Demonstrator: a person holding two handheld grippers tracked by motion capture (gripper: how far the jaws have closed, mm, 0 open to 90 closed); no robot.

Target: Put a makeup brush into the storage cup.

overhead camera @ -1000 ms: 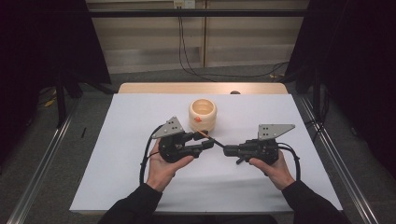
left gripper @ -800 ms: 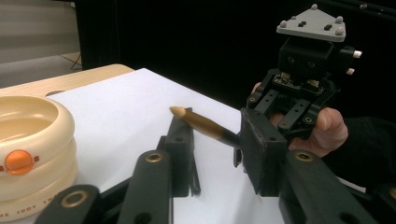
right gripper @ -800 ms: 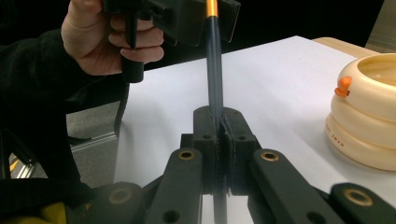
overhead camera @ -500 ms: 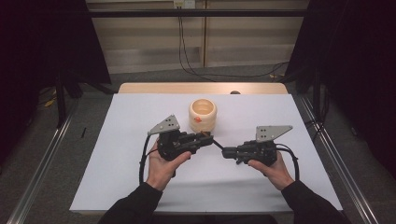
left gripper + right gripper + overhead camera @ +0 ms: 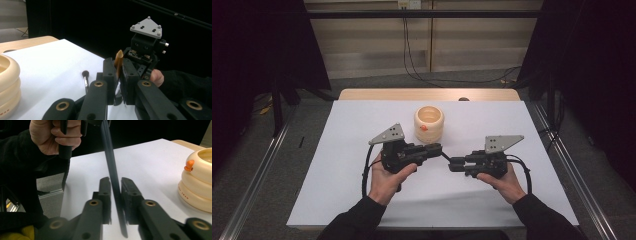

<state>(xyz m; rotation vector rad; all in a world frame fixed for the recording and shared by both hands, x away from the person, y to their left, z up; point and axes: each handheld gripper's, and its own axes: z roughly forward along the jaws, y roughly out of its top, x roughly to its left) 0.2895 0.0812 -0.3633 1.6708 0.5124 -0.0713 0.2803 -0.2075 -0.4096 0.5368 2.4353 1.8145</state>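
My left gripper (image 5: pixel 438 148) is shut on a slim brush; its tan end (image 5: pixel 118 59) sticks up from the jaws of my left gripper (image 5: pixel 119 75). The brush's dark handle (image 5: pixel 112 170) slants down from the left hand and passes between the jaws of my right gripper (image 5: pixel 115 192), which press close on both sides. In the high view the right gripper (image 5: pixel 452 164) meets the left tip to tip at mid-table. A cream ringed pot (image 5: pixel 429 124) with an orange spot stands just behind them.
A small makeup brush (image 5: pixel 85 78) lies on the white table cover (image 5: pixel 342 165). The pot (image 5: pixel 7 82) is close on the left gripper's left and shows at the right of the right gripper view (image 5: pixel 197 187). Metal rails (image 5: pixel 572 170) flank the table.
The right gripper has moved left toward the left gripper until their tips meet. The left gripper has shifted slightly forward with the brush.
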